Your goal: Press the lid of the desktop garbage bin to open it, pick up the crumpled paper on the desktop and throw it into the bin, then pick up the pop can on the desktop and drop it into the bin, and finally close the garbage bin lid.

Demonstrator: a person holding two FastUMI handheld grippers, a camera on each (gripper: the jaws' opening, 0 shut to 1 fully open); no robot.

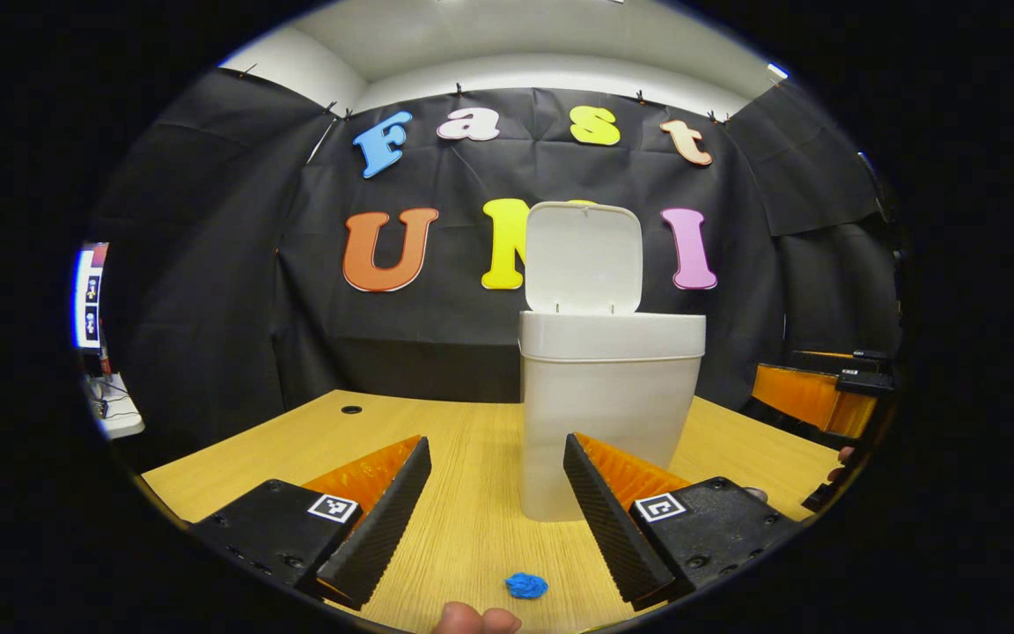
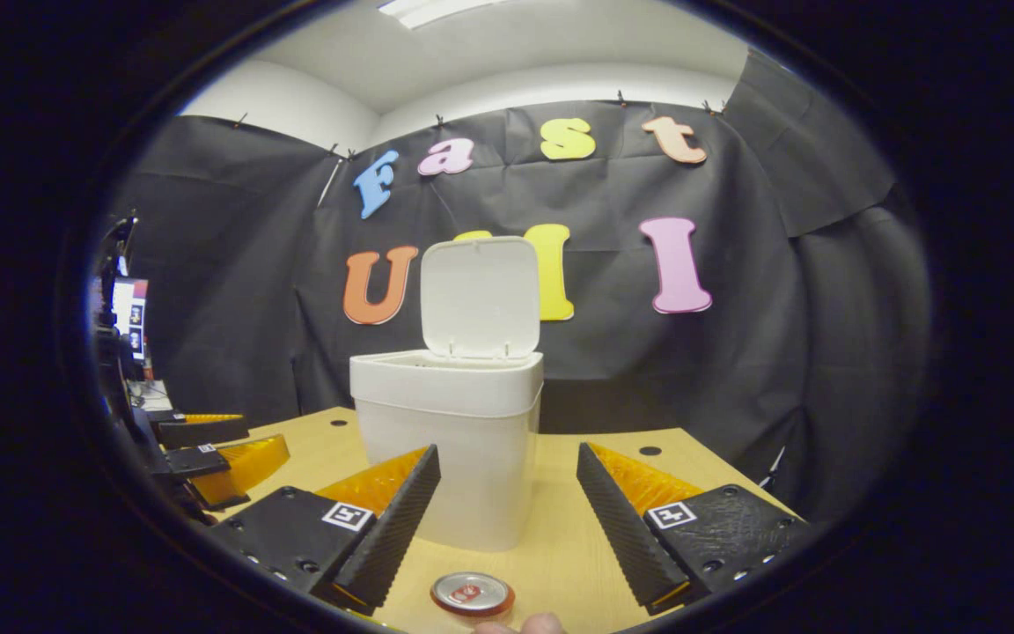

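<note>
- Bin (image 1: pixel 611 414): white desktop garbage bin, upright on the wooden desk (image 1: pixel 472 458), centre of frame in both views; lid (image 1: pixel 584 257) swung up and standing near vertical behind the mouth, hinged at the back rim. Mouth open to the front and top.
- Crumpled paper (image 1: pixel 526 586): small blue wad, bottom centre of the left gripper view, on the desk between and below the two fingertips, nearer the camera than the bin. No long axis to speak of; roughly round, creased, light-looking.
- Left gripper (image 1: pixel 496 502): jaws spread wide, nothing between them; paper lies just under the gap, slightly toward the right finger. Bin straight ahead beyond it.
- Pop can (image 2: pixel 473 593): upright, seen from above at the bottom centre of the right gripper view; silver top with pull tab and a red rim band; long axis vertical. Sits on the desk ahead of the bin's front wall, between and below the right gripper's fingertips.
- Right gripper (image 2: pixel 507 511): jaws parted wide, holding nothing; can centred under the gap.
- Key relation: each piece lies directly beneath its own gripper, paper nearer the left, can nearer the right; bin mouth forward and above both.
- Stage, as judged: lid up, both pieces on the desk, so paper pickup by the left gripper looks due; downward reach and a narrow close needed for so small a wad.
</note>
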